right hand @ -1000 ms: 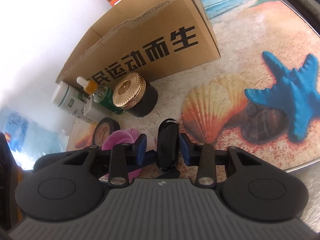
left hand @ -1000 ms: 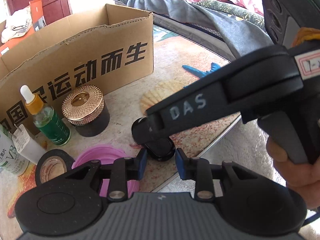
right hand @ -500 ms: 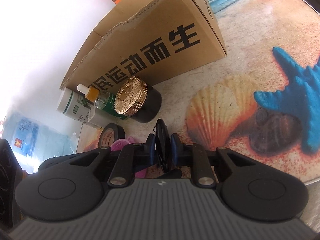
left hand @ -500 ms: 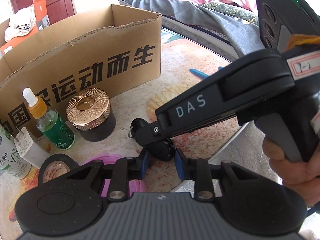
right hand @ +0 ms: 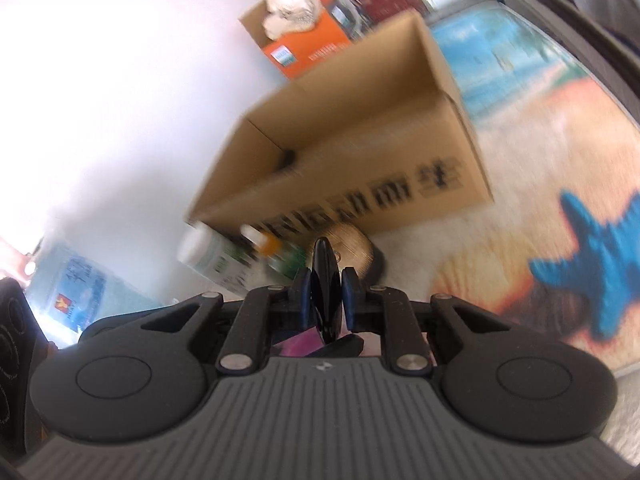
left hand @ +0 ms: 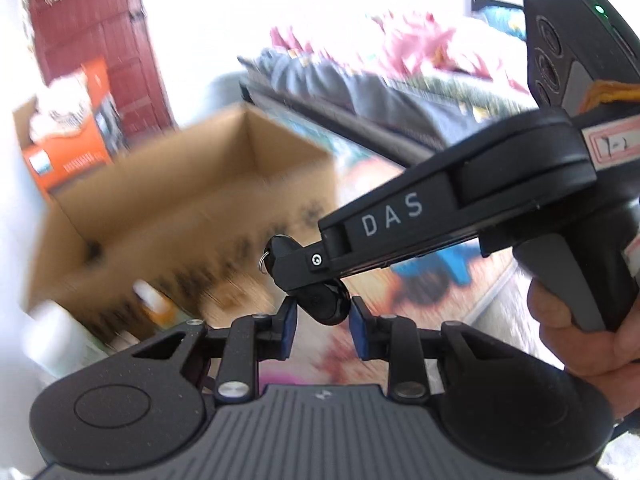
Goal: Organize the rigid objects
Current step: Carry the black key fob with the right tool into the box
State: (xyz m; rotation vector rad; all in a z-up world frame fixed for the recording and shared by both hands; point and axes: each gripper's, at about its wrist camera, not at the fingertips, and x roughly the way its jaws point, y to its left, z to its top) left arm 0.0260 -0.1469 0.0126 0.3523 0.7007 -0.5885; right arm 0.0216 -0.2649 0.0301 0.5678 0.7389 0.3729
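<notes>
My right gripper [right hand: 326,300] is shut on a black key fob [right hand: 325,280] with a small metal ring, held edge-on above the mat. In the left wrist view the right gripper [left hand: 298,276] reaches in from the right with the key fob [left hand: 324,304] hanging just ahead of my left gripper [left hand: 322,326]. My left gripper is open and empty; the fob sits in front of its blue pads without touching them. An open cardboard box [right hand: 360,152] with black characters stands ahead, also blurred in the left wrist view [left hand: 192,200].
A gold-lidded black jar [right hand: 356,246], a green dropper bottle [right hand: 276,254] and a white tube [right hand: 212,256] stand in front of the box. An orange carton [right hand: 316,44] sits behind it. The beach mat shows a blue starfish [right hand: 592,264]. A bed [left hand: 400,92] lies beyond.
My right gripper has lifted the key fob off the mat and up toward the box. Both views have tilted upward and blurred; the open top of the box now shows.
</notes>
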